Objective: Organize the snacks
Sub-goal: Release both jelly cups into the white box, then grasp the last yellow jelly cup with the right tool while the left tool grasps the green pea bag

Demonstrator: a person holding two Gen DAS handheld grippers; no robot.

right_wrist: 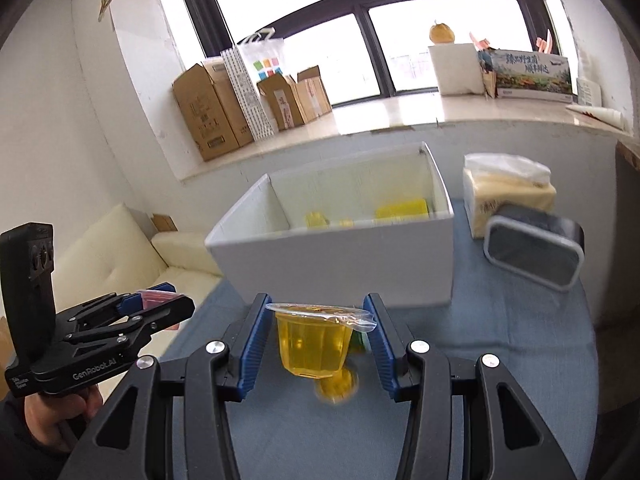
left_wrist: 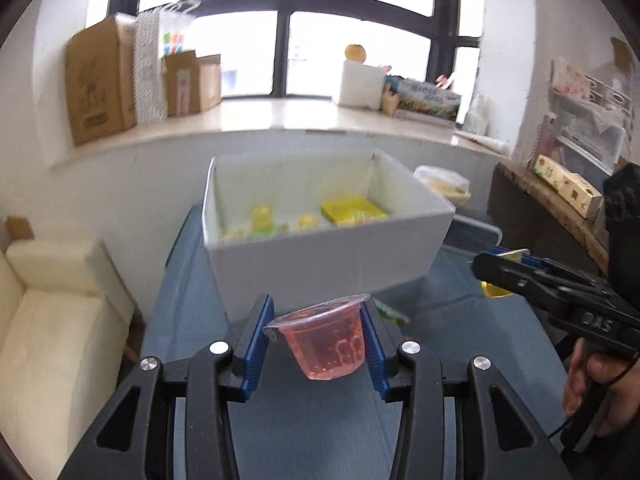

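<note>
My left gripper (left_wrist: pixel 318 334) is shut on a pink jelly cup (left_wrist: pixel 325 340) and holds it above the blue table, in front of the white box (left_wrist: pixel 320 264). My right gripper (right_wrist: pixel 316 338) is shut on a yellow jelly cup (right_wrist: pixel 312 346), also held above the table before the white box (right_wrist: pixel 344 272). Several yellow snacks (left_wrist: pixel 352 210) lie inside the box. The right gripper shows in the left wrist view (left_wrist: pixel 496 268) at the right; the left gripper shows in the right wrist view (right_wrist: pixel 160 300) at the left. A small green packet (left_wrist: pixel 390 312) lies by the box.
A dark lidded container (right_wrist: pixel 532 252) and a tissue pack (right_wrist: pixel 504 196) stand right of the box. A cream sofa (left_wrist: pixel 52 320) is left of the table. Cardboard boxes (right_wrist: pixel 216 116) line the windowsill. A wooden shelf (left_wrist: pixel 552 200) is at the right.
</note>
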